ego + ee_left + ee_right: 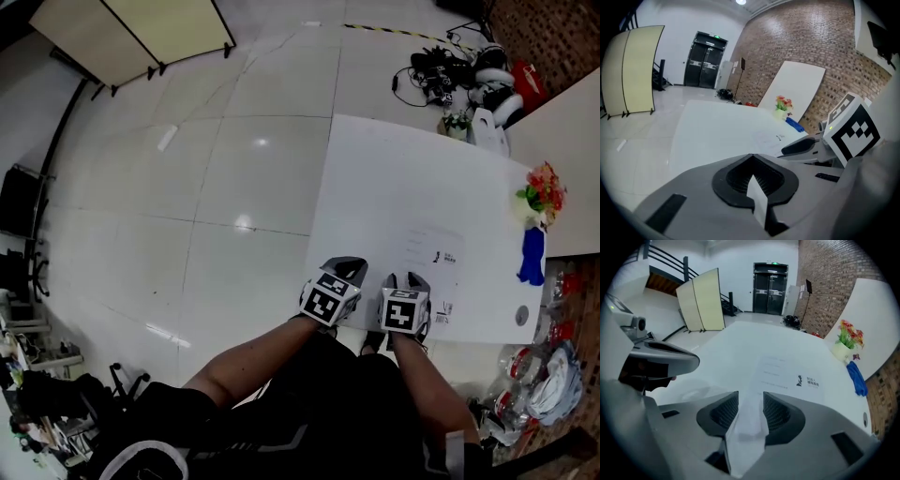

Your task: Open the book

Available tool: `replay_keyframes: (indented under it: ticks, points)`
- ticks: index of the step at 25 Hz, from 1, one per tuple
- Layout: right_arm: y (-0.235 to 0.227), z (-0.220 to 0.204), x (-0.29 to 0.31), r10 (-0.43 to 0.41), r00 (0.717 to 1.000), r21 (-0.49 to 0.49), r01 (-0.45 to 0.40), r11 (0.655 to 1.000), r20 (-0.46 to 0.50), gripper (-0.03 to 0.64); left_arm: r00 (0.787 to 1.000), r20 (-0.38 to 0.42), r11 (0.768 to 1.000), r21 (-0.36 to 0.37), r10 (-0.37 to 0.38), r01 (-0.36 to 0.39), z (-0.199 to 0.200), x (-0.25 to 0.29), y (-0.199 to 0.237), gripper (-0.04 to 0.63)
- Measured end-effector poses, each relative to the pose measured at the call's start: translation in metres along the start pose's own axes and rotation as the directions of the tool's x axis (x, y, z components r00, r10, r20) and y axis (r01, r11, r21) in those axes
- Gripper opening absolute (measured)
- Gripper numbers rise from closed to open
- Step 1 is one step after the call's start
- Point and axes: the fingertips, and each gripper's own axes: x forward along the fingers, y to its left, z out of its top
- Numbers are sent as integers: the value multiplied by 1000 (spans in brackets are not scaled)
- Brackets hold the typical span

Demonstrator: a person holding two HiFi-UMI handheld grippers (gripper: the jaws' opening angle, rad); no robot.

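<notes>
The book (433,247) is a thin white volume lying closed and flat on the white table (394,178), with small print and a dark logo on its cover (787,373). Both grippers hover at the table's near edge, short of the book. My left gripper (343,270) sits left of the book; in the left gripper view its jaws (752,180) meet, with only a thin white strip edge-on between the pads. My right gripper (406,279) points down toward the book's near edge; its pads (750,413) stand apart with a pale strip in the gap.
A blue cloth (532,255) and a small vase of flowers (542,191) stand at the table's right side. A white board leans on the brick wall behind (797,86). Cables and gear (450,73) lie on the floor beyond the table; bags (544,375) sit at its right.
</notes>
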Motion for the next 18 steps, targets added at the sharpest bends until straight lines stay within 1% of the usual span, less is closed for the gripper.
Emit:
replay_keyframes:
  ticks: [2, 4, 12, 15, 18]
  points:
    - [1, -10, 7, -22, 999, 39, 23, 999, -35, 126, 1000, -10, 1000, 4, -15, 15, -2, 4, 3, -3]
    - [0, -14, 13, -39, 998, 54, 41, 998, -53, 126, 999, -16, 1000, 5, -29, 29, -3, 9, 5, -4]
    - [-3, -14, 21, -165, 979, 14, 167, 986, -116, 126, 997, -27, 997, 17, -73, 73, -4, 19, 9, -3]
    - [-4, -13, 20, -167, 979, 19, 170, 985, -115, 126, 996, -28, 996, 9, -83, 84, -5, 20, 11, -3]
    - [-1, -12, 20, -154, 981, -7, 154, 988, -118, 124, 996, -33, 996, -4, -87, 87, -9, 21, 14, -3]
